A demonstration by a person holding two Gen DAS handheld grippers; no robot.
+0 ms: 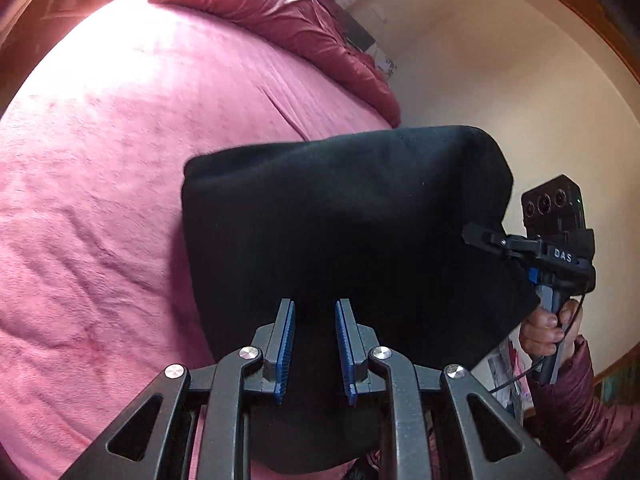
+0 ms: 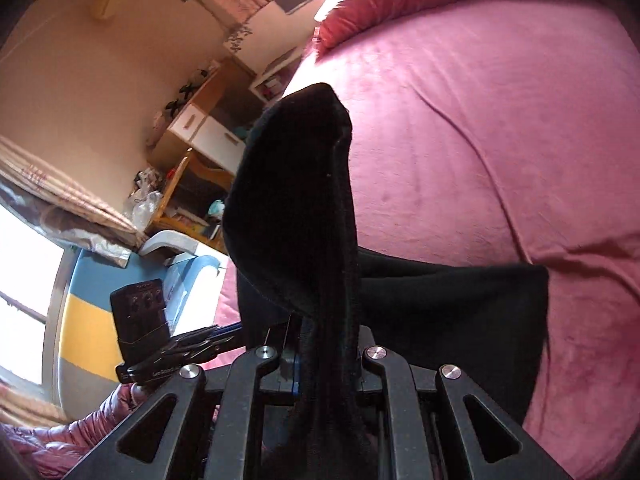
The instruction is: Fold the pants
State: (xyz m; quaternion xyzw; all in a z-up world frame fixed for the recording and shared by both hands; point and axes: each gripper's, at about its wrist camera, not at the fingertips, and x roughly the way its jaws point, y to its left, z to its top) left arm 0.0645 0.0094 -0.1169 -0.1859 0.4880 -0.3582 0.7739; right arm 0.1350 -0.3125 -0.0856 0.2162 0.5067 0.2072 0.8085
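My left gripper [image 1: 315, 350]: jaws parted, black cloth between the pads. My right gripper [image 2: 320, 360]: clamped on cloth, hand [image 1: 549, 330] wrapping its handle.

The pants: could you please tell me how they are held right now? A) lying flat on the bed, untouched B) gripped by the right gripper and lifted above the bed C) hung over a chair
B: the right gripper is shut on the black pants, which hang above the pink bed.

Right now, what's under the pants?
The pants hang in the air between both grippers, above the pink blanket. Whatever part of the blanket lies directly beneath them is covered.
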